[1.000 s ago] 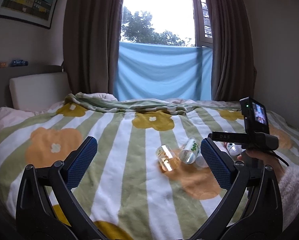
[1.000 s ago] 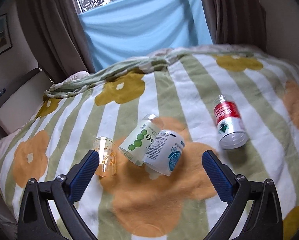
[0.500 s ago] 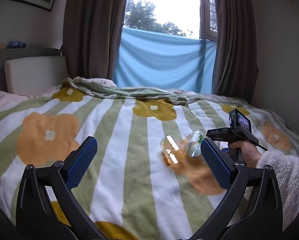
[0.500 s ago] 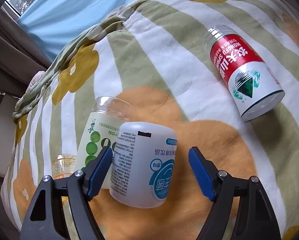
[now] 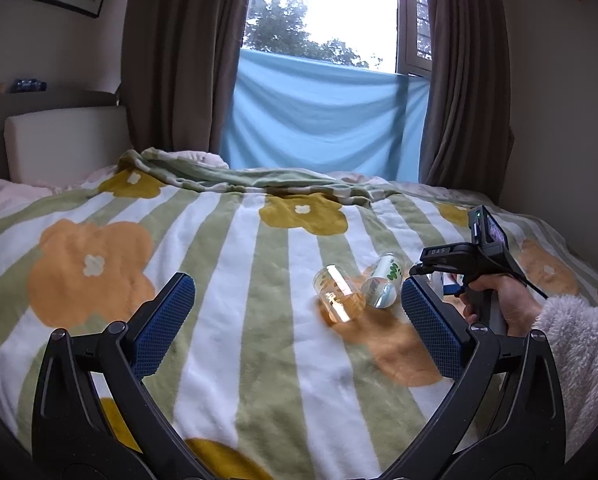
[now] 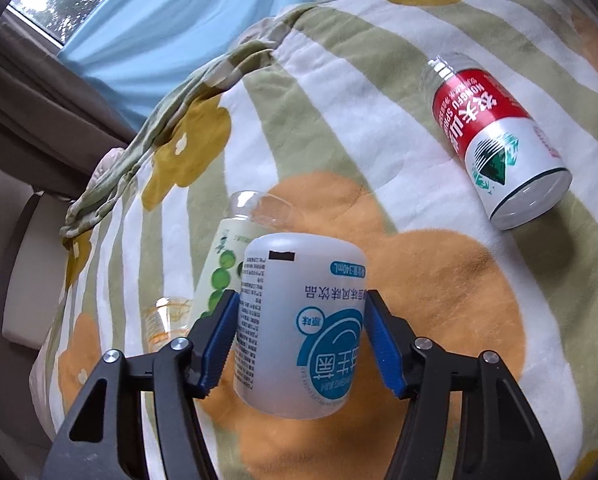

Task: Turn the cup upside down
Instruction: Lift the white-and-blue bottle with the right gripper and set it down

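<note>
Over the striped flower-print blanket (image 5: 235,320), the left gripper (image 5: 295,320) hangs spread wide, holding nothing. A clear orange-tinted cup (image 5: 337,294) and a green-dotted clear cup (image 5: 383,282) lie on their sides. The right gripper (image 6: 301,334) clamps the white blue-labelled plastic cup (image 6: 299,320); a red-and-white can (image 6: 495,140) lies well apart.

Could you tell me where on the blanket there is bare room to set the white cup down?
Bare blanket lies between the white cup in the right gripper and the red can. More lies ahead of the open left gripper, left of the small clear cup. It is crowded where the green-dotted bottle touches the white cup.
</note>
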`<control>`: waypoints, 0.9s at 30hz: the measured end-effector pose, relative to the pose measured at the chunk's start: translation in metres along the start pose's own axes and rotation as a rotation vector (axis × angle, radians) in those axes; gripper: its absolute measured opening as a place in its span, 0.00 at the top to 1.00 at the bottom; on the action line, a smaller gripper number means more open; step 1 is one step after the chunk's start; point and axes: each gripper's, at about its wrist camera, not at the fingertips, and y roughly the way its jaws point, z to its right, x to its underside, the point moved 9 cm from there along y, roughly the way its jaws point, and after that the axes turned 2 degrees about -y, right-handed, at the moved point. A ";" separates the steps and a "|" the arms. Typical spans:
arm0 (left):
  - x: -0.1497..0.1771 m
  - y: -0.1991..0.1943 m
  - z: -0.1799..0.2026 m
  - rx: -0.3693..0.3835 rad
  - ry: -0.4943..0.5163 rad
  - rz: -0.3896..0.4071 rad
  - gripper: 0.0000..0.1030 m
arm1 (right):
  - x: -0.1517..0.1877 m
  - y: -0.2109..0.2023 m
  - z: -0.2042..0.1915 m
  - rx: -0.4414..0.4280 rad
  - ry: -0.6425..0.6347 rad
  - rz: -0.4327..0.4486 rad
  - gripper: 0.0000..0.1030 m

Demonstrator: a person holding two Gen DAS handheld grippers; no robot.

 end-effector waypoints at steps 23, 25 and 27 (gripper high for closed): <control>0.020 -0.045 0.024 0.010 -0.003 -0.070 0.00 | 0.141 -0.052 -0.007 -0.058 -0.363 -0.139 0.43; 0.020 -0.049 0.022 0.003 -0.009 -0.076 0.00 | 0.145 -0.042 -0.005 -0.063 -0.352 -0.171 0.43; 0.021 -0.051 0.021 -0.007 -0.011 -0.083 0.00 | 0.148 -0.034 0.000 -0.061 -0.340 -0.199 0.43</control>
